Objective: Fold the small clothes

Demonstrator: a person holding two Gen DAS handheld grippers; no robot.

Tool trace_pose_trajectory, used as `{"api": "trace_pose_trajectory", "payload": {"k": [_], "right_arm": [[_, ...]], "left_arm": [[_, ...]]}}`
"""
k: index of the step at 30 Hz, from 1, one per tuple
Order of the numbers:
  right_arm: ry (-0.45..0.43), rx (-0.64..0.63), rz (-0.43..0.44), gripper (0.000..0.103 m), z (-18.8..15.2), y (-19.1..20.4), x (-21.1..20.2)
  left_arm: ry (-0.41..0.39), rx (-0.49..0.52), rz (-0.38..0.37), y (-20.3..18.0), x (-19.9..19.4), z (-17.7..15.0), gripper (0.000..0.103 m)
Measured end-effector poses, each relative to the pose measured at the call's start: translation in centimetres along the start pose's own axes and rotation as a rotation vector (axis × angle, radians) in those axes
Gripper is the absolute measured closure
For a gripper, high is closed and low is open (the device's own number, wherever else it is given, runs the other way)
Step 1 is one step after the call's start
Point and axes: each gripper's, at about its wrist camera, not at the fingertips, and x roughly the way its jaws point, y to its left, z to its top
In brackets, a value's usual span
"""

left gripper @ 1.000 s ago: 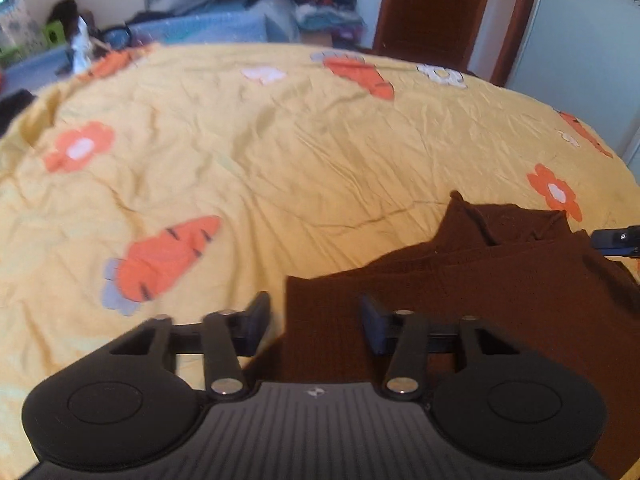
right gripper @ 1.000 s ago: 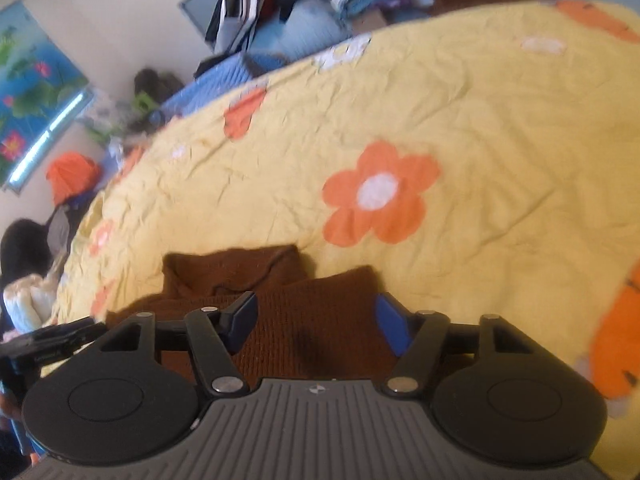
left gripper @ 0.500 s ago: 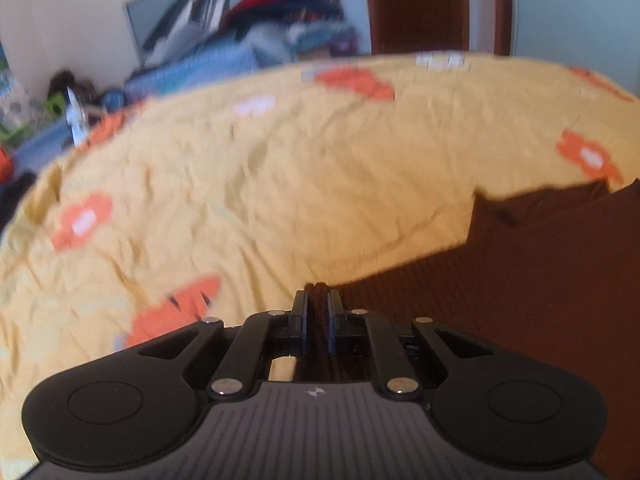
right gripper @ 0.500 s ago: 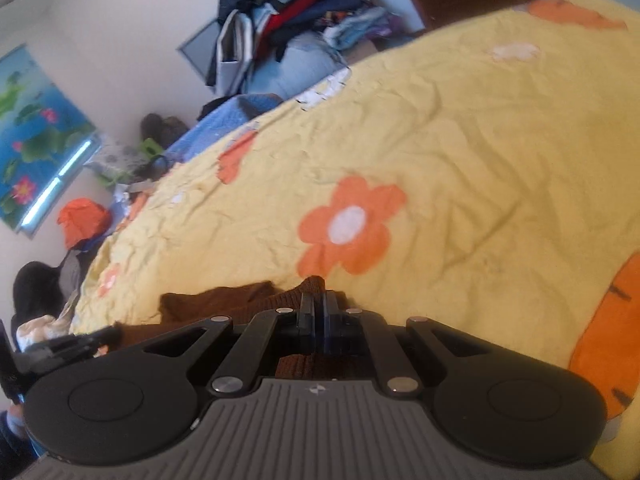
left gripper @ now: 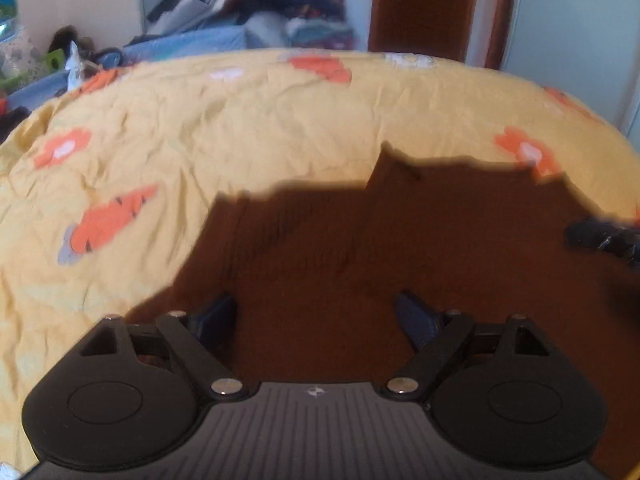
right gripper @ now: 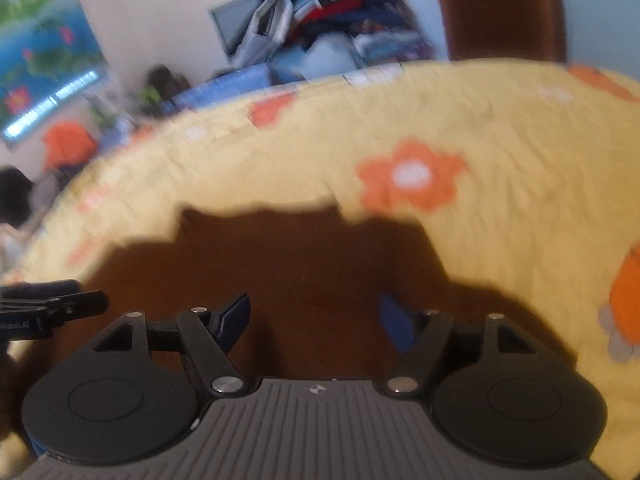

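Note:
A small brown knit garment point(left gripper: 400, 240) lies flat on the yellow bedspread point(left gripper: 240, 128); it also shows in the right wrist view point(right gripper: 288, 264). My left gripper point(left gripper: 316, 312) is open and empty, its jaws wide apart just above the garment's near edge. My right gripper point(right gripper: 316, 316) is open and empty over the garment's other near edge. The right gripper's tip shows at the right edge of the left wrist view point(left gripper: 604, 236). The left gripper's tip shows at the left of the right wrist view point(right gripper: 52, 304). Both views are blurred.
The bedspread has orange flower point(right gripper: 412, 176) and carrot point(left gripper: 108, 224) prints. A pile of clothes point(left gripper: 256, 4) lies beyond the bed's far edge, next to a brown door point(left gripper: 424, 4). Clutter and a poster point(right gripper: 40, 56) stand at the far left.
Half a second ago both grippers were shut on the garment's edge and held it up. Both have let go and opened, and the garment now lies spread flat.

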Motion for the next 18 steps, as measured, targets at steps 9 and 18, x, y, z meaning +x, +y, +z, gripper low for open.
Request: {"api": "trace_pose_trajectory", "payload": {"k": [9,18], "right_arm": [[-0.022,0.073,-0.034,0.027,-0.3,0.4,-2.9],[0.007,-0.217,-0.087,0.007,-5.4,3.9,-2.7]], "left_arm": [[0.057,-0.016,0.008,-0.3,-3.1,0.1,0.003],[-0.013,0.029,0.004,-1.0,-3.9,-3.5,0.000]]}}
